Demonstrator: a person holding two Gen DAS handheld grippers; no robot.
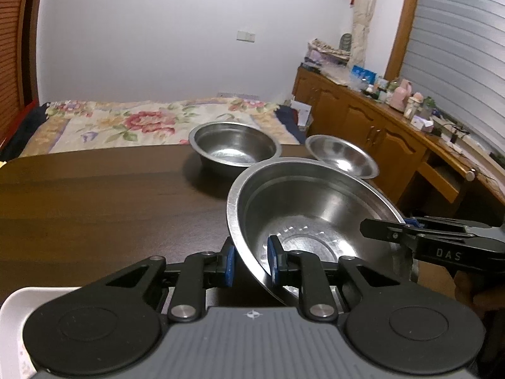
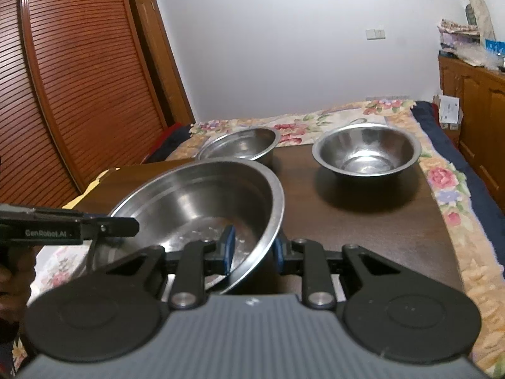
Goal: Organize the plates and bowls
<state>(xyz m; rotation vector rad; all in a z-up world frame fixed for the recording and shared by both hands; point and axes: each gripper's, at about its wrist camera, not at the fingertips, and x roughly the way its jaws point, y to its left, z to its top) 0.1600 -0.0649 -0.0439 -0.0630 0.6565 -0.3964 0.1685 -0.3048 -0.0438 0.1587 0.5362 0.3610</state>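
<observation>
Big steel basin (image 1: 315,208) sits tilted over the dark wood table (image 1: 94,195), near edge, gripped on two opposite sides of its rim. Left gripper (image 1: 251,263) has the basin's left rim between its blue pads (image 1: 229,263): one pad outside the wall, the other inside, jaws narrowed down onto the thin metal. Right gripper (image 2: 251,251) does the same on the opposite rim, one blue pad inside the bowl, one outside, jaws likewise pinched close on the rim. From the left wrist cam the right gripper's black fingers (image 1: 407,230) come in across the basin's right edge; from the right wrist cam the left gripper's fingers (image 2: 104,225) cross its left edge. Basin interior is empty, w/ dull scuffs on the bottom.

Two more steel bowls stand upright further back on the table. Deep straight-sided bowl (image 1: 235,147) is behind the basin, toward the table's far edge; in the right wrist cam its front is partly hidden by the basin's rim. Smaller flared bowl (image 2: 367,150) stands to the right of it, apart from both, near the table's right edge.

Beyond the table: bed w/ floral quilt (image 1: 132,120), louvred wooden doors (image 2: 79,79) at left, wooden cabinet (image 1: 363,120) w/ clutter at right. White tray edge (image 1: 19,303) shows low left in the left wrist cam.
</observation>
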